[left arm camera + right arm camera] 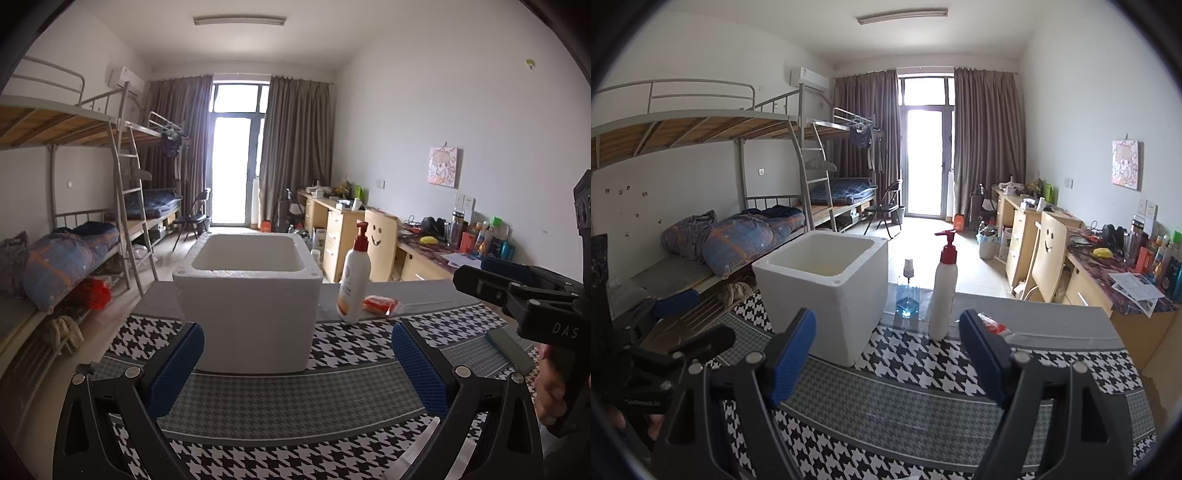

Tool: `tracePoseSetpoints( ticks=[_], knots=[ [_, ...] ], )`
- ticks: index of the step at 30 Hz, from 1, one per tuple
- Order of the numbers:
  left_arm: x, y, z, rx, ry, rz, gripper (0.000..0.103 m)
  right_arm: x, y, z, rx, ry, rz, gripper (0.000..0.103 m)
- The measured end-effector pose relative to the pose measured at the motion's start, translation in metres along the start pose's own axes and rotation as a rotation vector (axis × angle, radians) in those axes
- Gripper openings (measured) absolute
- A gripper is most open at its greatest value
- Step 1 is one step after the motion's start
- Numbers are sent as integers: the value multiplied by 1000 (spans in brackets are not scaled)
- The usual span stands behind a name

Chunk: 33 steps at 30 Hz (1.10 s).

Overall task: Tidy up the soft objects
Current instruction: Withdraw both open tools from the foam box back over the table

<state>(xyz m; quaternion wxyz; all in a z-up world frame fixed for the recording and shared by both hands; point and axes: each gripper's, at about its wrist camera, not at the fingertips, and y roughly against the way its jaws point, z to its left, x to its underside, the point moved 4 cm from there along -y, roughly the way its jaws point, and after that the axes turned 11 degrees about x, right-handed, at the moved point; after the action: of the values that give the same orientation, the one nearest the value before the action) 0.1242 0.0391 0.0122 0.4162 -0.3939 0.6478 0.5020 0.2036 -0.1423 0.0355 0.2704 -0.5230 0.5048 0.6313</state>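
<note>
Soft packet (pixel 380 305), red-orange in clear wrap, lies on the grey strip at the far side of the table, touching or just beside the base of the white pump bottle (pixel 354 275), to its right. Left gripper (pixel 297 360) hovers low over the houndstooth cloth (pixel 351 350), jaws spread wide, nothing between the blue pads; packet sits beyond its right finger, well apart. Right gripper (pixel 886 356) also wide, empty; in its view the packet (pixel 993 326) peeks out just behind the right finger's tip, partly hidden. White foam box (pixel 245 295) stands open-topped straight ahead of the left gripper, left of the bottle. From the right wrist, a small clear spray bottle (pixel 908 291) with blue liquid stands behind, between box (pixel 827 291) and pump bottle (pixel 943 291). Right gripper body (pixel 524 295) shows at the left view's right edge, hand (pixel 552 391) under it. Beyond: bunk beds (pixel 738 221) left, desks (pixel 1089 266) right, curtained door (pixel 923 158) far end.
</note>
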Motion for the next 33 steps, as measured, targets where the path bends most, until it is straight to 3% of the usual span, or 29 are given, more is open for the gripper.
tracePoseSetpoints(
  ticks=[9, 14, 33],
  knots=[
    [4, -2, -2, -7, -6, -2, 102, 12, 12, -3, 99, 13, -34, 83],
    [5, 0, -4, -2, 0, -6, 102, 19, 17, -6, 93, -17, -41, 94],
    [9, 0, -18, 2, -26, 6, 102, 34, 34, -21, 130, -75, -59, 97]
  ],
)
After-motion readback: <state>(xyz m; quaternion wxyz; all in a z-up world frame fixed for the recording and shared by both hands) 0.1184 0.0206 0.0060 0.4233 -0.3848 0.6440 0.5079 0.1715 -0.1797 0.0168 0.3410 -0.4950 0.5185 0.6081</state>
